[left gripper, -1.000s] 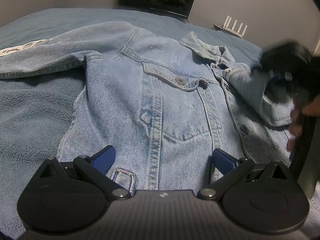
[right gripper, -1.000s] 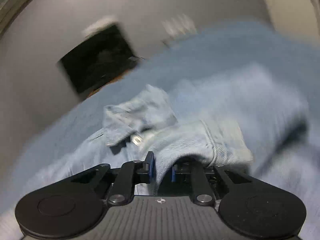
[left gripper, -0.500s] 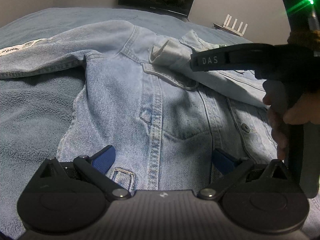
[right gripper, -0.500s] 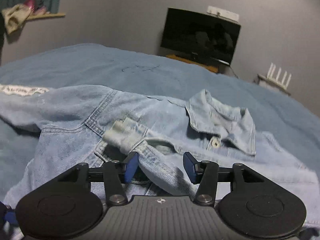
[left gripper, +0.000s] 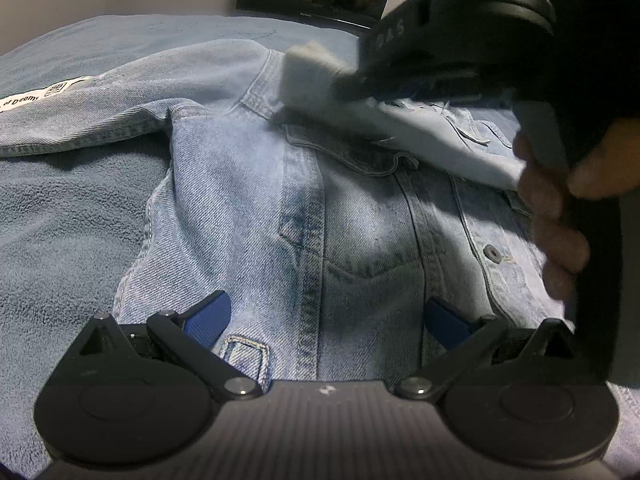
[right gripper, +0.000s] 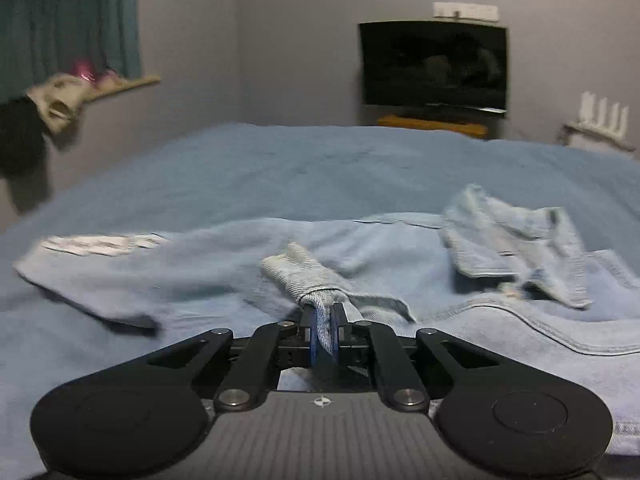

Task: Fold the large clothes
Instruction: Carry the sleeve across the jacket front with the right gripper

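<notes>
The bed [right gripper: 320, 168] carried it all, covered edge to edge in a blue fleecy blanket [left gripper: 60, 216]. A pale denim jacket [left gripper: 248, 208] lay front-up right on that blanket, collar toward twelve o'clock. One sleeve [left gripper: 80, 120] ran flat out toward nine o'clock, a white label [left gripper: 44, 94] on it. Bare blanket stretched beyond the collar toward twelve.

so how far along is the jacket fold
Early. The denim jacket lies flat, front up, on the blue blanket. In hand: the right gripper has just closed on a sleeve cuff drawn across the chest. Left: the other sleeve is spread out, body unfolded; left gripper open, idle.
</notes>
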A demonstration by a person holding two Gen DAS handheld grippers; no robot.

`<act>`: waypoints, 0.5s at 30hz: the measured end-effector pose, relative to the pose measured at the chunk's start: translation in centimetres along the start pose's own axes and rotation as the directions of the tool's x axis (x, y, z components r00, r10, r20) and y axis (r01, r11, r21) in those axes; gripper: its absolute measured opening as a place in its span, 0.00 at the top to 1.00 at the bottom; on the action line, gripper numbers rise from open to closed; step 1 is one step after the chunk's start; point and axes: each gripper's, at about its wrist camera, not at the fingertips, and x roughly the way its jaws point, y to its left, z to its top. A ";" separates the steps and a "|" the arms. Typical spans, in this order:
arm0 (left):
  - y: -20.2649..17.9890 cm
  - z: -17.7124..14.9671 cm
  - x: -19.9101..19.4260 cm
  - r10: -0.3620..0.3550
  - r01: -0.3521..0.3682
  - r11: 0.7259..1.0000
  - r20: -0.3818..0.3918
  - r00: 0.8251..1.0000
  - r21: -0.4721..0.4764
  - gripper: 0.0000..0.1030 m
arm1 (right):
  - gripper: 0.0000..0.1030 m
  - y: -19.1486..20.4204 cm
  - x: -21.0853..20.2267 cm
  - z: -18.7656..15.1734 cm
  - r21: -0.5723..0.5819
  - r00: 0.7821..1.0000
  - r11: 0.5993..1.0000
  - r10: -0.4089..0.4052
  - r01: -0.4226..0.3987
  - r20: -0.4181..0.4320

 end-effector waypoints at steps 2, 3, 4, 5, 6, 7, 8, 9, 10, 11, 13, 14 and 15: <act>0.0 0.0 0.0 0.001 -0.001 1.000 -0.001 1.000 0.001 0.00 | 0.90 0.0 0.5 -0.6 -0.024 0.997 1.000 -0.001 -0.001 -0.076; 0.0 0.0 0.0 0.002 -0.002 1.000 -0.001 1.000 0.002 0.00 | 0.85 -0.2 0.5 -0.9 -0.015 0.995 1.000 0.002 -0.003 -0.097; 0.0 0.0 0.0 0.002 -0.002 1.000 -0.001 1.000 0.002 0.00 | 0.81 -0.4 0.3 -1.2 -0.005 0.995 1.000 0.006 -0.006 -0.100; 0.0 0.0 0.0 0.001 -0.001 1.000 -0.001 1.000 0.001 0.00 | 0.76 -0.7 -0.3 -1.4 0.005 0.996 1.000 0.009 -0.009 -0.092; 0.0 0.0 0.0 0.002 -0.002 1.000 -0.001 1.000 0.002 0.00 | 0.61 -1.0 -0.9 -1.5 0.018 0.998 1.000 0.009 -0.007 -0.070; 0.0 0.0 0.0 0.002 -0.002 1.000 0.000 1.000 0.002 0.00 | 0.53 -1.5 -1.9 -1.7 0.040 0.999 0.999 0.006 -0.005 -0.038; -0.1 0.0 0.0 0.003 -0.003 1.000 0.000 1.000 0.004 0.00 | 0.52 -2.0 -2.7 -1.9 0.065 1.000 0.998 -0.003 0.004 -0.015; -0.1 -0.1 0.1 0.005 -0.005 1.000 0.000 1.000 0.005 0.00 | 0.52 -2.7 -3.3 -2.0 0.096 1.000 0.995 -0.017 0.016 0.003; -0.2 -0.1 0.1 0.007 -0.007 1.000 -0.001 1.000 0.007 0.00 | 0.51 -3.6 -3.7 -2.1 0.132 0.999 0.991 -0.036 0.034 0.018; -0.2 -0.1 0.1 0.009 -0.009 1.000 -0.001 1.000 0.009 0.00 | 0.50 -4.3 -4.1 -2.2 0.161 0.998 0.985 -0.058 0.054 0.025; -0.3 -0.1 0.2 0.011 -0.011 1.000 -0.001 1.000 0.011 0.00 | 0.50 -5.3 -4.3 -2.2 0.186 0.995 0.978 -0.096 0.091 0.020; -0.3 -0.1 0.2 0.010 -0.010 1.000 -0.001 1.000 0.011 0.00 | 0.50 -5.6 -3.8 -2.0 0.168 0.994 0.980 -0.113 0.110 0.007; -0.3 -0.1 0.2 0.009 -0.009 1.000 -0.001 1.000 0.010 0.00 | 0.50 -5.4 -3.5 -1.8 0.138 0.991 0.981 -0.137 0.137 -0.006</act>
